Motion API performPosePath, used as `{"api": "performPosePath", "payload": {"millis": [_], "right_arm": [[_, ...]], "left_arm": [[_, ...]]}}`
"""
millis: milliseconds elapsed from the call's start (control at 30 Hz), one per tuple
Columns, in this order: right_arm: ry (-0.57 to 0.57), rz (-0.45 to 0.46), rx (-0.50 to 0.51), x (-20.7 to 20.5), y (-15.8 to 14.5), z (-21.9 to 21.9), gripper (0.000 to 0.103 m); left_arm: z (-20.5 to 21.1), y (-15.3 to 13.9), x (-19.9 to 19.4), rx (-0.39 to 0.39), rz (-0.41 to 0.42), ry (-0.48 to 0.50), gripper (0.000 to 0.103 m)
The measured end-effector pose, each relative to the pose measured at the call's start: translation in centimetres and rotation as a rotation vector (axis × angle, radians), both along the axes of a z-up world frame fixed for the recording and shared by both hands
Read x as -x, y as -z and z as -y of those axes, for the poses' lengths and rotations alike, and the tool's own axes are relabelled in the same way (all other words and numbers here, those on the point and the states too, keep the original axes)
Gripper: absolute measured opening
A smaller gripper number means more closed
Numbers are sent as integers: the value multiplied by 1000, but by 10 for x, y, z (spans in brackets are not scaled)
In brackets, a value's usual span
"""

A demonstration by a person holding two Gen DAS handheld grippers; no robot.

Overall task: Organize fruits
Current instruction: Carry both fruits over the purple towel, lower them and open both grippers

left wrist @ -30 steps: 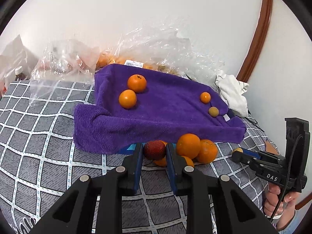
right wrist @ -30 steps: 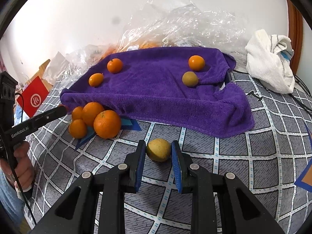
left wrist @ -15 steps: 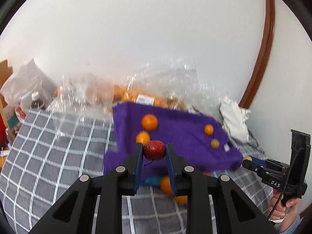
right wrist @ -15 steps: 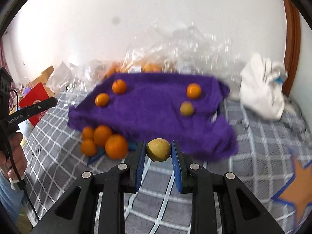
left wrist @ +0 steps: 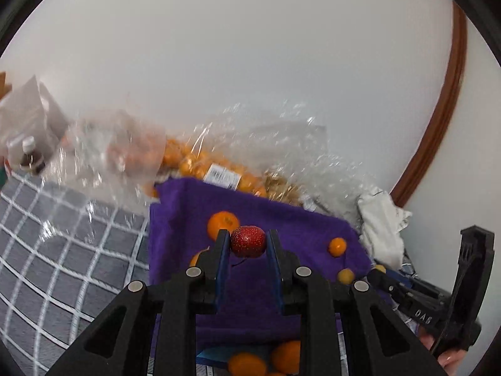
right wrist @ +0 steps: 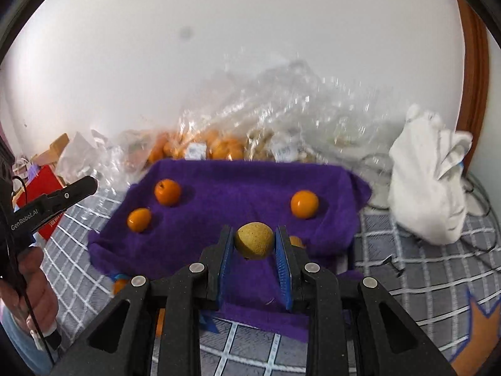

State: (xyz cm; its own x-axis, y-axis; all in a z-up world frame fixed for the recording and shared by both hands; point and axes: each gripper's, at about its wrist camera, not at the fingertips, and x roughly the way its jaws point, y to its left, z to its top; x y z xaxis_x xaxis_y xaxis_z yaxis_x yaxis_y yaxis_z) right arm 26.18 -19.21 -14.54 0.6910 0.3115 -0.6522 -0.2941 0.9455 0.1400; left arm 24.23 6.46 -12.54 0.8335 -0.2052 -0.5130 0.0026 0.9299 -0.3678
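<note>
Jaws clamped: left gripper on speckled red round fruit, right gripper on rough yellow round fruit, above purple towel.

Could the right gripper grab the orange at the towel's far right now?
Probably not yet: the right gripper is shut on a yellow fruit. The orange itself lies unobstructed on the purple towel.

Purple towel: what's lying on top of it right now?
On the purple towel: three oranges. A fourth fruit is mostly hidden behind the right gripper.
</note>
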Motion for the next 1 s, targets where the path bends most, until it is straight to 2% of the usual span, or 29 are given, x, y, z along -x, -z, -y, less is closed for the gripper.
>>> {"api": "performPosePath", "payload": {"millis": [100,167,300,433,567,667,1000], "right_arm": [[11,-39,11,-3,25,-3,26],[10,-50,40,-6,31,-7,26],[20,-55,45,-7,35,-7,26],[42,-53,97,-9,41,-6,26],[65,-88,81,-16,49,1,26],[66,-80,98,-15,50,-1,26],[67,-79,107,-15,52,-3,26]], "left_arm": [[-2,18,-3,-15,-31,-21,23],[-5,23,-5,-34,-43,-37,23],[-7,31,-10,-35,-68,-48,23],[-1,37,-12,-92,-79,-44,23],[7,40,-14,-119,-94,-18,23],[12,42,-15,-138,-102,-3,23],[11,48,-19,-136,-136,2,23]]}}
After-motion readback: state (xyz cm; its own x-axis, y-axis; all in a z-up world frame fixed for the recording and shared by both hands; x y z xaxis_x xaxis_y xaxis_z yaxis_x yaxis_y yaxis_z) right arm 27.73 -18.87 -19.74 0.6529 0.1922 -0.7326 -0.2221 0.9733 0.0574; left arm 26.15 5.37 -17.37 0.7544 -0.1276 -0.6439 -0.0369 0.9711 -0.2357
